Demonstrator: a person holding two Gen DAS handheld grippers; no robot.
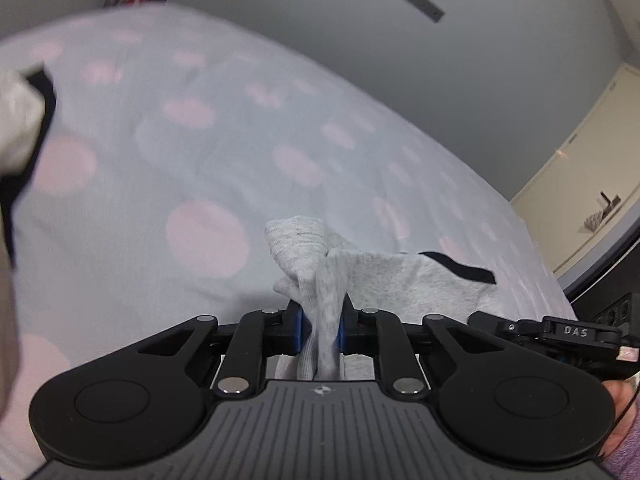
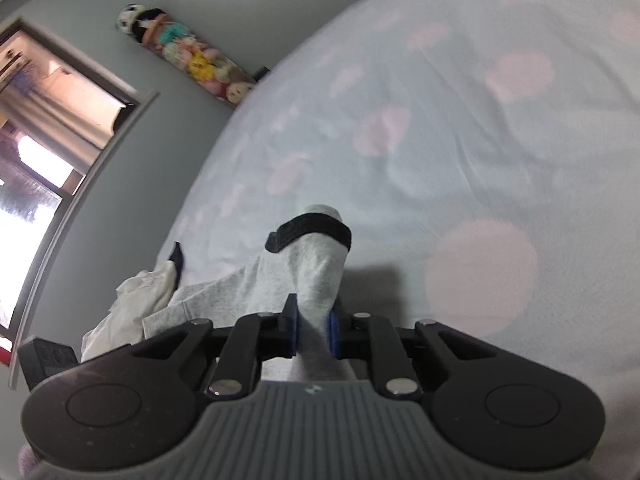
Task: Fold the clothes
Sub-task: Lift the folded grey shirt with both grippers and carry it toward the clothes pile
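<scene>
A light grey garment with black trim (image 1: 404, 280) lies on the pale bedsheet with pink dots (image 1: 160, 160). My left gripper (image 1: 320, 326) is shut on a bunched fold of its grey fabric, which rises between the blue pads. In the right wrist view the same grey garment (image 2: 256, 284) stretches to the left, and my right gripper (image 2: 314, 330) is shut on its end with the black band (image 2: 310, 232), lifted off the sheet. At the right edge of the left wrist view, the other gripper's black arm (image 1: 576, 334) shows.
Another white garment with dark trim (image 2: 132, 300) lies crumpled left of the grey one, also seen as a garment (image 1: 20, 120) at far left. A grey wall, a window (image 2: 48, 152), a row of plush toys (image 2: 188, 60) and a cream cabinet (image 1: 588, 184) surround the bed.
</scene>
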